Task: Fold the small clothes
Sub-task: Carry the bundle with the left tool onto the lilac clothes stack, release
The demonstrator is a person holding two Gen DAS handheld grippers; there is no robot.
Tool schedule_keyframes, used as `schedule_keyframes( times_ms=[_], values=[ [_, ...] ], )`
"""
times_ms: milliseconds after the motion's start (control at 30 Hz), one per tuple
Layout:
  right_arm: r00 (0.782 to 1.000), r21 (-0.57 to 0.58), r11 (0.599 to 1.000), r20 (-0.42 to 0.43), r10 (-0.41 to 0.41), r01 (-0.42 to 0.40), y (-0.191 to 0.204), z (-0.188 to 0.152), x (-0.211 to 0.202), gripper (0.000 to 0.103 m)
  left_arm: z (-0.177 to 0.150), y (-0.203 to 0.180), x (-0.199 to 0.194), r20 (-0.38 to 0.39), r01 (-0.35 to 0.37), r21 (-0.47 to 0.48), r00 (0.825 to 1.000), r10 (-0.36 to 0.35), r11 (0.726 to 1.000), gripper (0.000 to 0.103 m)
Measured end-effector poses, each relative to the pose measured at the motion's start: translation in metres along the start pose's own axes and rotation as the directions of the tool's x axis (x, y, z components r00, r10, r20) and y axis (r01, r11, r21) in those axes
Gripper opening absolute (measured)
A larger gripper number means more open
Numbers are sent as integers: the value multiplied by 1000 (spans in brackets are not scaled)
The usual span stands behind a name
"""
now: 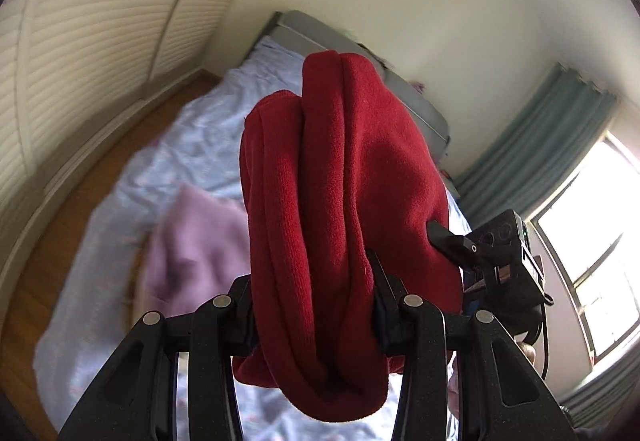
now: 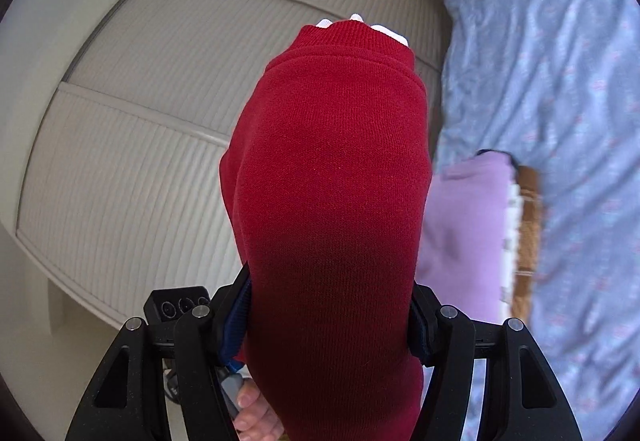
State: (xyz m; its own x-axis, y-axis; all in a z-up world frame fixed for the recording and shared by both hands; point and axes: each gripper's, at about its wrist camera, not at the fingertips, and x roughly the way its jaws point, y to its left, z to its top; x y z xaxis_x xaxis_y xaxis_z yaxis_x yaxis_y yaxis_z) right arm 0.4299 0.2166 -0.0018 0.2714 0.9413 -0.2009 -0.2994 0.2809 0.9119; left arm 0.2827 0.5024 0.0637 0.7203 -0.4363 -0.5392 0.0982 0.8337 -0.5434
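I am holding the red sweater (image 1: 340, 181) up in the air above the bed (image 1: 208, 113), bunched in thick folds. My left gripper (image 1: 316, 305) is clamping one bundle of it; my right gripper (image 2: 332, 305) is clamping another, ribbed hem upward. A lilac garment (image 2: 468, 233) is lying mid-bed, beside the louvred wardrobe doors (image 2: 140, 145).

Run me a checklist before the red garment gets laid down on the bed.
1. Left gripper jaws clamped on the red garment: ok.
2. Right gripper jaws clamped on it: ok.
3. Garment lifted off the bed: ok.
4. Garment spread flat between the grippers: not ok, bunched in folds.
5. Lilac garment out of the landing spot: cannot tell.
6. Picture sharp enough to pick a spot: not ok, bed blurred.
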Motion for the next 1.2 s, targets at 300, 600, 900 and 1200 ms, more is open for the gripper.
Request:
schedule_keyframes(
  times_ms=[300,600,900,1200],
  values=[
    [988,122,981,-48,-148,153,-70,-1,76,65,-6,90,69,-98,-43,-124,995,31,991,42],
    [977,69,975,-53,-208,211,-60,-6,70,70,-28,88,74,-67,-34,-133,997,25,991,57],
    [929,-90,925,26,-369,370,-12,0,43,94,-23,71,56,3,-107,-54,994,108,993,82],
    [897,-246,863,98,-432,442,24,-29,-6,94,-36,9,15,96,-223,24,971,220,975,90]
  ],
)
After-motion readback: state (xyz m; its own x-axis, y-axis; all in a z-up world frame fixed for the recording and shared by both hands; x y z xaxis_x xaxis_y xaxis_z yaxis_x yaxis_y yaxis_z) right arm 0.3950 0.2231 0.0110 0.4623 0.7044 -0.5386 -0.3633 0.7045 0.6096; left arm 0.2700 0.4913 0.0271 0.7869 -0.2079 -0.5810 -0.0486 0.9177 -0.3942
